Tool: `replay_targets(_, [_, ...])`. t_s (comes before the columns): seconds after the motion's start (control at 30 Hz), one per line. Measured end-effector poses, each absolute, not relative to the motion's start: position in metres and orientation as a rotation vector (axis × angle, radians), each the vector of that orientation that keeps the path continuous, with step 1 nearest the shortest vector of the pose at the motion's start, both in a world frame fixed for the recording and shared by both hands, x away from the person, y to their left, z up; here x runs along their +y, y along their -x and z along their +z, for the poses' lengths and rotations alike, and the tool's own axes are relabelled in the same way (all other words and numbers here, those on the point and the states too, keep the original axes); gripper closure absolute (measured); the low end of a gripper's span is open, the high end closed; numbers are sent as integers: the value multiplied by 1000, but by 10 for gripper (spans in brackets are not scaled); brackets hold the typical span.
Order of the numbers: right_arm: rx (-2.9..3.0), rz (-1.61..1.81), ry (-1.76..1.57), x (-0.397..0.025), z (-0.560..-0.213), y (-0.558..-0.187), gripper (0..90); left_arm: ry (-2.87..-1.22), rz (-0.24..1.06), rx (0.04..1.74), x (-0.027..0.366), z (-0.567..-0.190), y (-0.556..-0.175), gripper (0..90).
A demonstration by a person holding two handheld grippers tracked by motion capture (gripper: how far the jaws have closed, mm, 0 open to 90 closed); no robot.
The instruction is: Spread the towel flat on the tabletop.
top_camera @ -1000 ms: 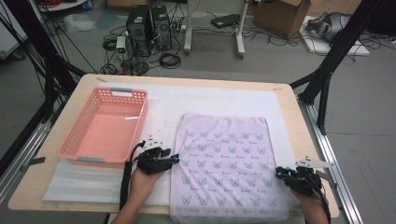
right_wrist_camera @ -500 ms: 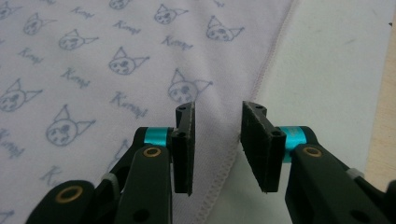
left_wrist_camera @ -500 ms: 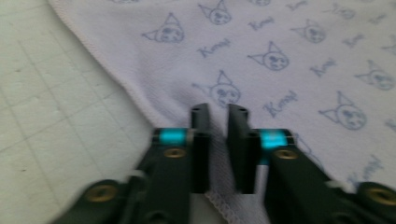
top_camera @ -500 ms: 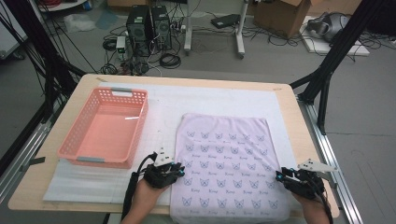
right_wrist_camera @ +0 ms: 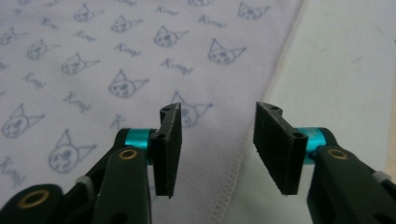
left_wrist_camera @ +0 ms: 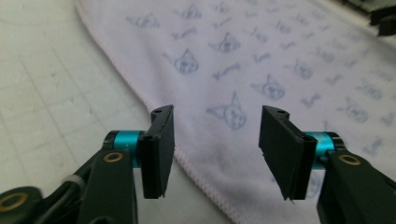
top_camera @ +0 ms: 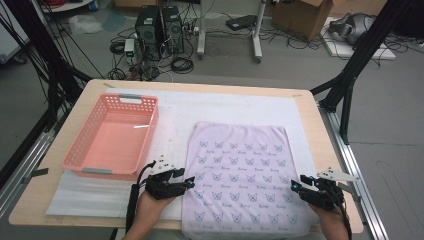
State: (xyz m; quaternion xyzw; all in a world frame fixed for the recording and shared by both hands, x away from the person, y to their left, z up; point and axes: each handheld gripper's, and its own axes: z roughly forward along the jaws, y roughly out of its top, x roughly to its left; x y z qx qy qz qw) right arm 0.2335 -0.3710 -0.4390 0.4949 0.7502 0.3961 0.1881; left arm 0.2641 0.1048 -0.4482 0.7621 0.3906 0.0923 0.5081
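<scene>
Fingers of both the left gripper (top_camera: 189, 182) and right gripper (top_camera: 296, 187) wide apart, straddling the side hems of the lilac cat-print cloth (top_camera: 240, 175); lower evenly, pinching hem only, not the white padded surface (top_camera: 200, 107).

The towel (top_camera: 240, 175) is soft, matt cloth, pale lilac with printed cat faces and a stitched hem along its edge. Under it lies a white foam mat (top_camera: 175, 125), matt, faintly gridded and lightly scuffed. The desk (top_camera: 310, 107) shows a smooth, pale wood-look top. The basket (top_camera: 112, 137) is pink plastic with a slight gloss and perforated walls. The left gripper (left_wrist_camera: 215, 135) and right gripper (right_wrist_camera: 217, 140) have matt black plastic jaws, shiny teal metal collars and brass-coloured rivets.
</scene>
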Motion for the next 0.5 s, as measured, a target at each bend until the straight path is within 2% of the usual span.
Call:
replay_targets(0.2, [2072,1172,-1342,-363,-433,-224,429,-1747,253,887,107,-440,-267,350])
replay_targets(0.43, [2065,1223,-1271,-364,-432,-222,363,-1727,254,843,103,-440,-269,358])
replay_targets(0.5, [2066,1228,-1271,-366,-433,-222,319,-1743,270,857,103,-440,-268,386])
